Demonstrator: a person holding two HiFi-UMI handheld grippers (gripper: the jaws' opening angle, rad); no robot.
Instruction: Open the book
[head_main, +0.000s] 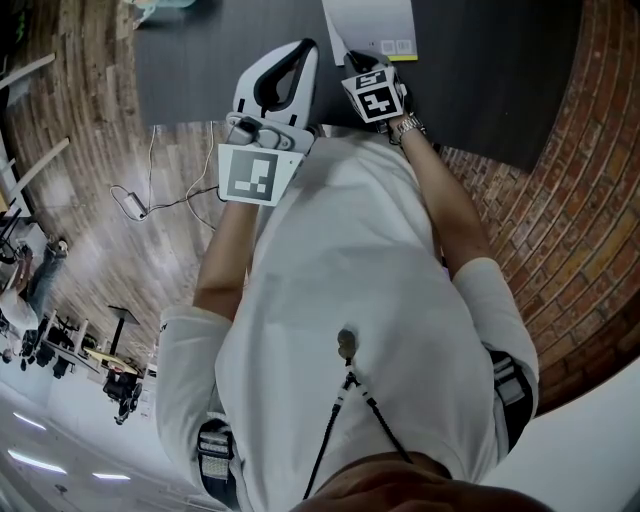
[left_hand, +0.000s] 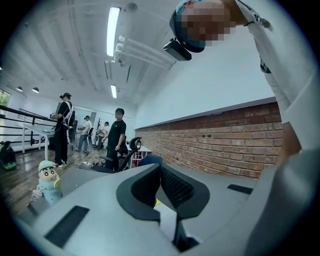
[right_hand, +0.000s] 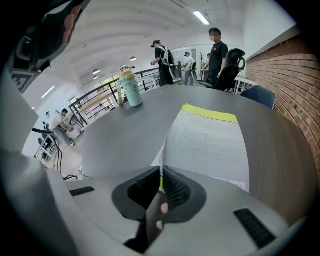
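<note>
From the head view, my left claw (head_main: 305, 50) sits over the near edge of the dark bench (head_main: 480, 70), just left of the book (head_main: 370, 25). The book lies flat at the bench's near side. My right claw (head_main: 355, 62) is down at the book's near corner. A cable (head_main: 135, 205) trails over the wooden floor (head_main: 130, 150) to the left, and a brick wall (head_main: 590, 230) runs along the right.

In the left gripper view, my left claw (left_hand: 160, 167) has its pads pressed together with nothing between them. A cartoon-figure bottle (left_hand: 47, 182) stands on the bench to the left. Beyond it are several people (left_hand: 117, 135) and an office chair (left_hand: 132, 147).

In the right gripper view, my right claw (right_hand: 161, 172) is clamped on the thin edge of the book (right_hand: 210, 145) at its near corner. That edge stands up between the pads. The printed white page with a yellow band stretches away to the right. The same bottle (right_hand: 131, 90) stands well beyond, clear of the book.
</note>
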